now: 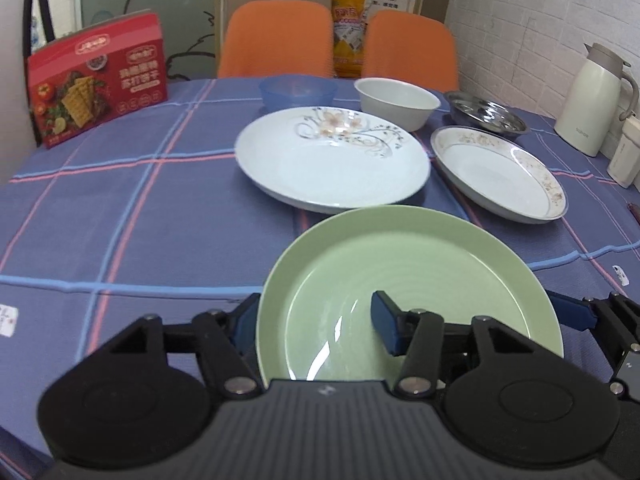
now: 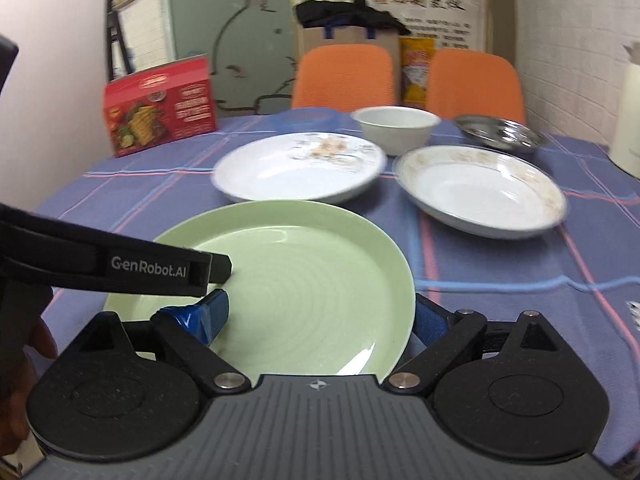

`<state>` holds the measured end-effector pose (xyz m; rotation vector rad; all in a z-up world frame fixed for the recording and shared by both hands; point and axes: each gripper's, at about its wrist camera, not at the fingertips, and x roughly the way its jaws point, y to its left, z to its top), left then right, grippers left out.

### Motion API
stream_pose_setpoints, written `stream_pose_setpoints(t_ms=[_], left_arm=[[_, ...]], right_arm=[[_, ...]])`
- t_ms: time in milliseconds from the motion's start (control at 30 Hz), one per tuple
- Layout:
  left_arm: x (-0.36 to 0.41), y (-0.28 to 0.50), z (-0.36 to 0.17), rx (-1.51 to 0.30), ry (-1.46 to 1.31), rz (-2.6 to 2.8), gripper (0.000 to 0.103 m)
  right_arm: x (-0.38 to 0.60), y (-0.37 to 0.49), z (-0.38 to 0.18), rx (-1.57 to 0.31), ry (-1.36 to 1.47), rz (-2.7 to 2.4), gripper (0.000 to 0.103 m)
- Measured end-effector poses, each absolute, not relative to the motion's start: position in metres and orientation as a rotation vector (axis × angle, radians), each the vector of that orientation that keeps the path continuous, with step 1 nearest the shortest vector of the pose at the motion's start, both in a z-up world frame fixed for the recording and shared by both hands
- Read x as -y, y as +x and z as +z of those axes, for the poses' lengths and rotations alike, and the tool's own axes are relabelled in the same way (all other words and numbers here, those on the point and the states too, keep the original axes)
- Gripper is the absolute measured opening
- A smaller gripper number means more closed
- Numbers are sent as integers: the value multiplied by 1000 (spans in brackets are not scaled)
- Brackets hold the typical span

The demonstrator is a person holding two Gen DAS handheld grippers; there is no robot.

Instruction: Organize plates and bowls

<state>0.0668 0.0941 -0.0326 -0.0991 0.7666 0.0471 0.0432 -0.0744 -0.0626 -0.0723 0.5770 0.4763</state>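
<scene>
A: Nearest the lens: the left gripper, one blue pad outside the rim, the other pad lying on the inner face of the green plate. Clamped across the left edge.

B: Same on my side. The right gripper straddles the opposite edge, one pad in the well, one outside the rim. Both claws are closed on that one plate, which would spread the load and keep it level.

A: Is it lifted or still on the tablecloth?

B: Cannot tell from either view. It sits nearest us, its far rim just in front of the floral plate.

A: That would be the obvious base for a stack, I judge: wide, flat, central. The gold-rimmed plate lies just to its right, apart from it.

B: Bowls form the back row: blue bowl, white bowl, steel bowl. Plates front, bowls behind.

A: The red cracker box stands upright at the far left, a cream jug at the right edge. Neither is in the way.

B: Two orange chairs beyond the table. A dark strap crosses my view at left.
</scene>
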Motion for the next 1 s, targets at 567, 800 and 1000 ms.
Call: stream_pose_setpoints(t_ms=[567,800,1000], left_arm=[[-165,72,-46,-782,-160,158,52],[-177,70,-44,-767,-199,109,72],[-207,80,-17,-699,-238,194,72]], right_arm=[[11,64,-72,-629,-131,584,85],[31,62,-64,-621,-68,616,82],[60,81,-44,-564,-6,520,84]])
